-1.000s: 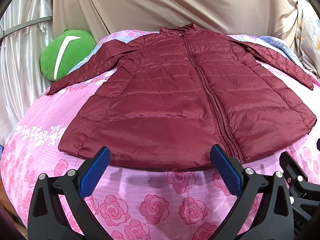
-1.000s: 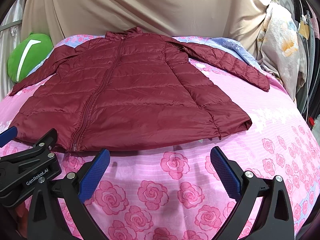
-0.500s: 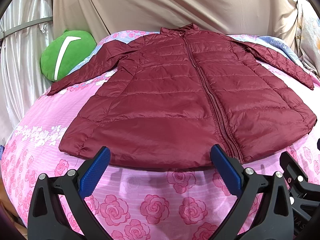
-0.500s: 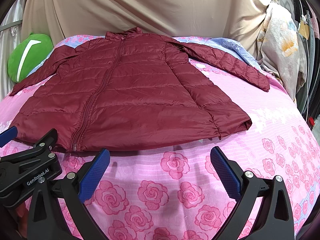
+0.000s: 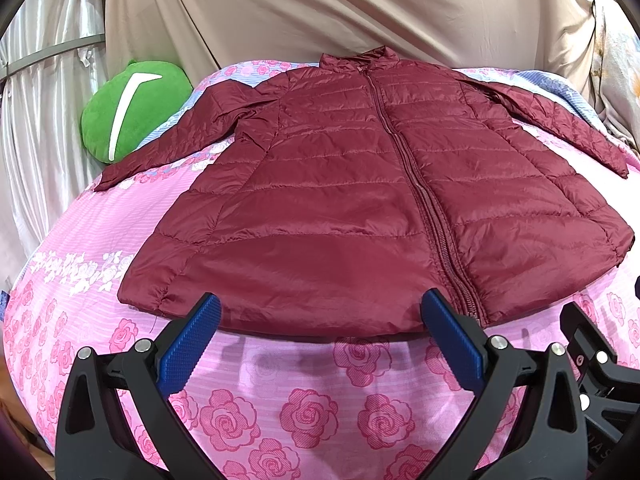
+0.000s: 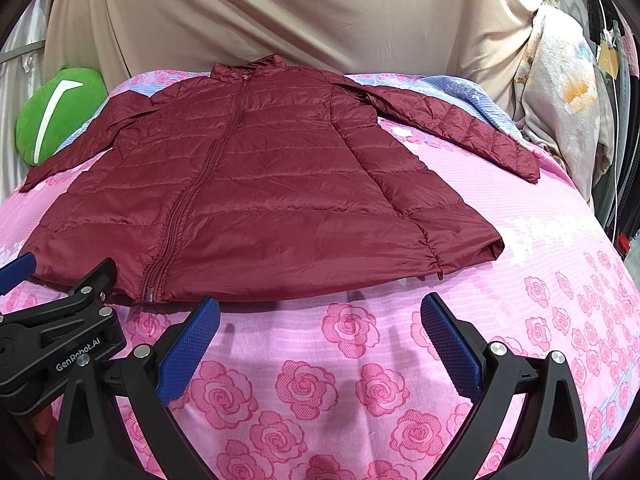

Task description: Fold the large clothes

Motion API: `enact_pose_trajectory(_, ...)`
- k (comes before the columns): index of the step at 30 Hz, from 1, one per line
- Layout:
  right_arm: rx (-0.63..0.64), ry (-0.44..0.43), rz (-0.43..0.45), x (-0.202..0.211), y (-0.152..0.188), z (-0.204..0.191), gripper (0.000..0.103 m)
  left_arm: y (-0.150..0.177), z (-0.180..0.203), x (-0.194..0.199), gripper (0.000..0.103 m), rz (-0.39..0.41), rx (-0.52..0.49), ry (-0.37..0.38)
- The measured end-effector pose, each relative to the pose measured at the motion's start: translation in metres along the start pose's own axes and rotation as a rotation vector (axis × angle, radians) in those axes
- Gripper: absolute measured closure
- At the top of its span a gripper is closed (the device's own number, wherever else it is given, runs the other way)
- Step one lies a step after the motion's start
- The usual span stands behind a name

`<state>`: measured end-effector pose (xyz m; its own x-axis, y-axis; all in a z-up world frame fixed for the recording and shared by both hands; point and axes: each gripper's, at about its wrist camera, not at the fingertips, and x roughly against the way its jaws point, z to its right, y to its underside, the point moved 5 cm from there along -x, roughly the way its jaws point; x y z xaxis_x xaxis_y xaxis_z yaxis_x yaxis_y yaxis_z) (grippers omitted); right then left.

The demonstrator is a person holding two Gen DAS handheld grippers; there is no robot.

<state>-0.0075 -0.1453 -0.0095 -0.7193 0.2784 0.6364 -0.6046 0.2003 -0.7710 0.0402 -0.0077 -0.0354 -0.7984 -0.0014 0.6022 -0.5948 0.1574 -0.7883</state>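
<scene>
A dark red quilted jacket (image 5: 360, 184) lies flat and zipped on the pink rose-print bed cover (image 5: 304, 408), front up, collar at the far side, both sleeves spread out. It also shows in the right wrist view (image 6: 256, 192). My left gripper (image 5: 320, 320) is open and empty, just short of the jacket's near hem, left of the zipper. My right gripper (image 6: 320, 324) is open and empty over the bed cover (image 6: 560, 320), in front of the hem's right half. The left gripper's body (image 6: 56, 340) shows at the lower left of the right wrist view.
A green plush pillow (image 5: 128, 112) lies at the far left by the left sleeve. A beige sheet (image 5: 340, 12) hangs behind the bed. Floral cloth (image 6: 560, 112) and hanging items stand at the right edge.
</scene>
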Motion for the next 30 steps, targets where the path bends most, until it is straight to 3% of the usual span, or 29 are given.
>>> enact_pose_trajectory(30,0.001,0.001,0.001,0.0000,0.0002,-0.0007,0.005,0.0019,-0.0002,-0.0013,0.005,-0.004,-0.003,0.000)
